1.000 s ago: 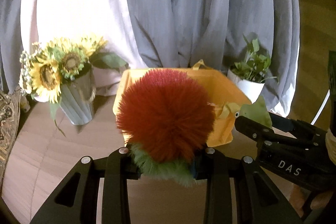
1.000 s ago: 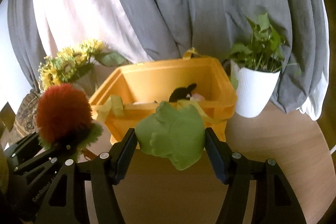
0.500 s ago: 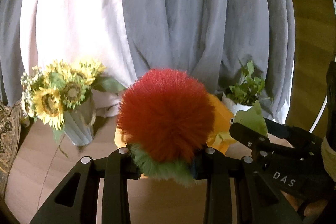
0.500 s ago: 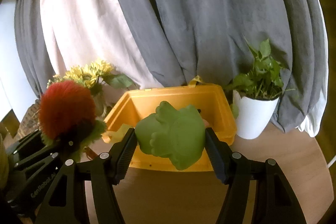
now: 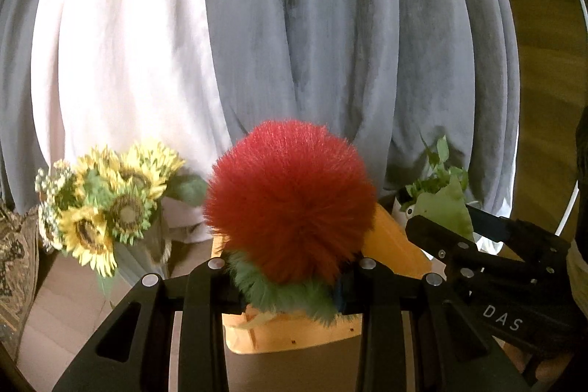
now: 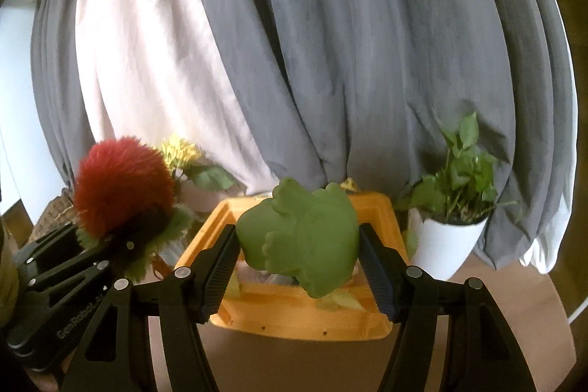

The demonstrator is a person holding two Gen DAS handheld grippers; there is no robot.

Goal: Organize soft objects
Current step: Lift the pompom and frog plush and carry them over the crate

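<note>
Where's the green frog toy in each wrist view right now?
Left wrist view: green frog toy at right edge, in the right claw.
Right wrist view: frog at centre, clamped.
Shared landmark: yellow bin behind it in both.

In my left view the red pompom toy [image 5: 290, 201] hides most of the yellow bin [image 5: 389, 237]. In my right view the green frog toy [image 6: 305, 237] conceals the bin's contents, and the sunflowers [image 6: 182, 149] sit largely behind the pompom.
</note>
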